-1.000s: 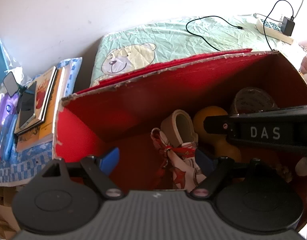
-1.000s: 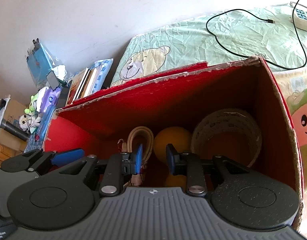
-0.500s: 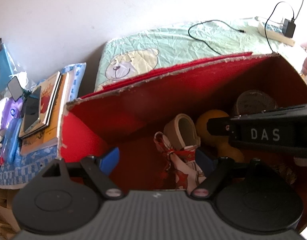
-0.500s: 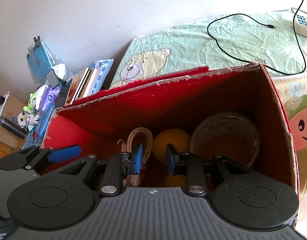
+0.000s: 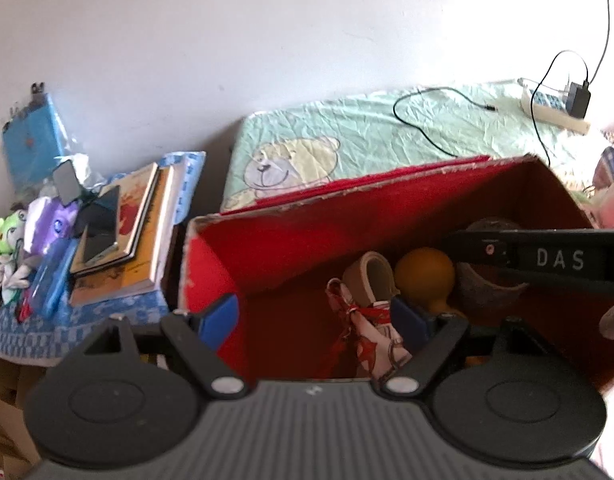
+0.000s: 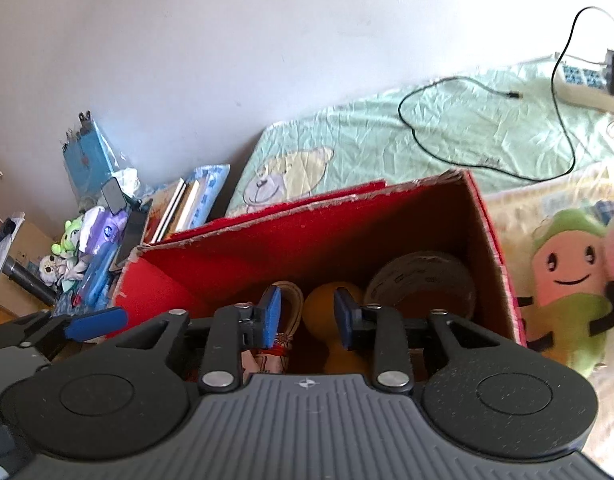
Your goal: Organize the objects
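Note:
A red cardboard box [image 5: 307, 240] stands open on the bed, also in the right wrist view [image 6: 307, 232]. Inside lie a yellow gourd-shaped toy [image 5: 425, 272] [image 6: 327, 304], a beige roll [image 5: 371, 276], a patterned cloth pouch with a red tie [image 5: 371, 340] and a large tape roll [image 6: 423, 280]. My left gripper [image 5: 315, 316] hovers over the box's left half, open wide and holding nothing. My right gripper [image 6: 307, 312] hangs above the gourd toy with a narrower gap, also holding nothing. Its black body marked DAS [image 5: 559, 260] crosses the left wrist view.
A green bear-print sheet [image 5: 347, 140] carries a black cable [image 5: 427, 120] and a power strip [image 5: 551, 108]. Left of the box is a stack of books [image 5: 135, 240] with a phone [image 5: 103, 224] and small toys. A green plush [image 6: 567, 280] lies right of the box.
Both grippers have pulled up and back from the box, which now looks smaller and lower in both views. The gaps between the fingers are unchanged.

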Available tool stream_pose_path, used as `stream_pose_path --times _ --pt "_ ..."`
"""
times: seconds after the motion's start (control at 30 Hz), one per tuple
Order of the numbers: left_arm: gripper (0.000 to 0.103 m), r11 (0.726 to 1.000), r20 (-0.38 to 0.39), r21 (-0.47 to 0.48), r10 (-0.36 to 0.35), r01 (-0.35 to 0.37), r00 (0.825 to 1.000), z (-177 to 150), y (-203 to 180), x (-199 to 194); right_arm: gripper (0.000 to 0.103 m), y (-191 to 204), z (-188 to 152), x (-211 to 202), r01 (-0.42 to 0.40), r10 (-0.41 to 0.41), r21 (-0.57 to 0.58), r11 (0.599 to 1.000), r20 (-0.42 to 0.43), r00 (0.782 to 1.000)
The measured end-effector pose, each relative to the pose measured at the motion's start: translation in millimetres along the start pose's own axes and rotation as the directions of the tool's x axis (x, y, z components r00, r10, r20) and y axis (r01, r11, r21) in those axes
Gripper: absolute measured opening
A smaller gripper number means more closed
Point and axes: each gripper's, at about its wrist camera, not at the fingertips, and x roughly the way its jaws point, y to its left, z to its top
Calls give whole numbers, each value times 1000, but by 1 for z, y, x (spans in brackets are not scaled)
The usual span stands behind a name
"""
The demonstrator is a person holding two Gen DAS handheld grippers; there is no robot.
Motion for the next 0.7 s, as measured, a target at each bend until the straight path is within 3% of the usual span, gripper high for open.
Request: stream_pose_path --times 0.2,0.37,0.7 --pt "86 999 37 -37 15 -13 999 -11 5 -40 37 5 -9 -35 -68 68 -8 998 60 996" --pt "91 997 69 -66 31 -27 997 -22 3 -72 38 11 -22 -63 -80 85 -57 995 96 992" --pt "92 988 24 -154 -1 5 1000 -56 -8 -104 45 4 -48 -103 -131 139 -72 989 123 983"
